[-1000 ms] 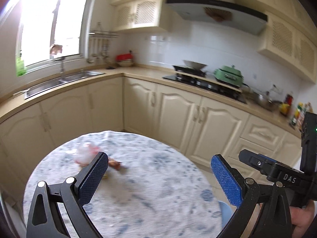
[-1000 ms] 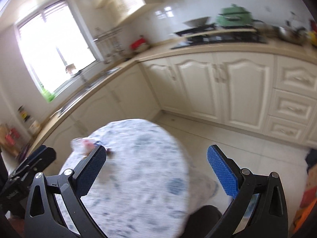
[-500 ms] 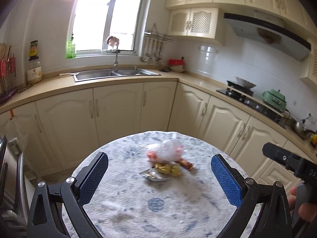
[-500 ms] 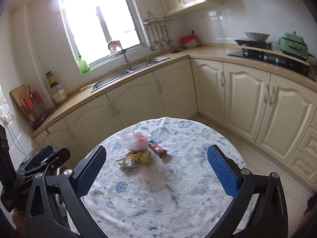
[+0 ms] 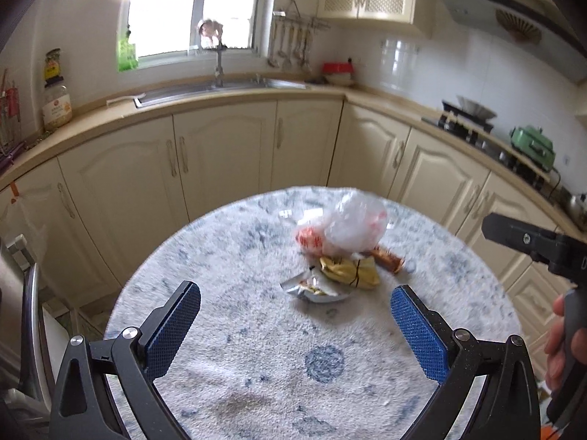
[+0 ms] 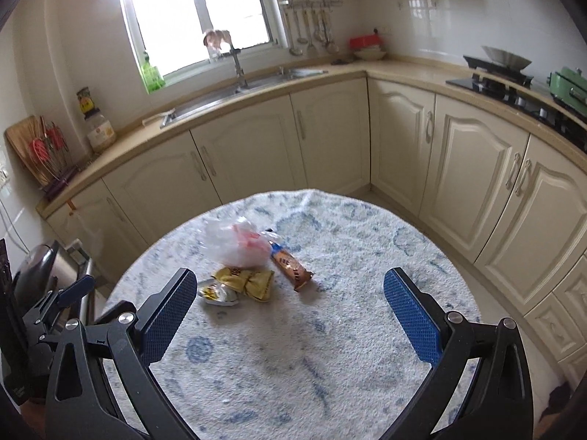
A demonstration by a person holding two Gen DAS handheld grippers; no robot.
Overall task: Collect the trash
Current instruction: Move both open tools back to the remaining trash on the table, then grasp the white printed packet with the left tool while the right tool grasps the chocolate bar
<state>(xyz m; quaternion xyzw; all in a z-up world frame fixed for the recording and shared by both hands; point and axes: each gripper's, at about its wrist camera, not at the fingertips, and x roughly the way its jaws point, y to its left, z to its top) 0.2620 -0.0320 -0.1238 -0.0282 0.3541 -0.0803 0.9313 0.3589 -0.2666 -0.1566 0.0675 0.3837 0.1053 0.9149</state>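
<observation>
The left gripper [image 5: 295,324] hangs above the near part of a round counter [image 5: 256,385] covered in a white cloth with blue marks, its jaws spread wide with nothing between them. The right gripper [image 6: 290,315] hangs over the same counter, jaws likewise released and empty. In the left view, the right gripper's black body shows at the right edge, with a hand [image 5: 561,344] on its handle.

The trash lies in a small heap on the far half of the counter. Taking the clear bag [image 6: 234,244] with red print as landmark: it sits at the back of the heap, crumpled and puffed up. A brown wrapper [image 6: 291,266] lies just right of the bag, one end tucked against it and the other pointing toward the near edge. A yellow wrapper [image 6: 247,282] lies just in front of the bag, touching it. A silver wrapper [image 6: 216,293], torn open, lies in front and to the left of the bag, against the yellow one.

Behind the bag, well apart, cream cabinets run under a sink [image 6: 234,90] and a window.
</observation>
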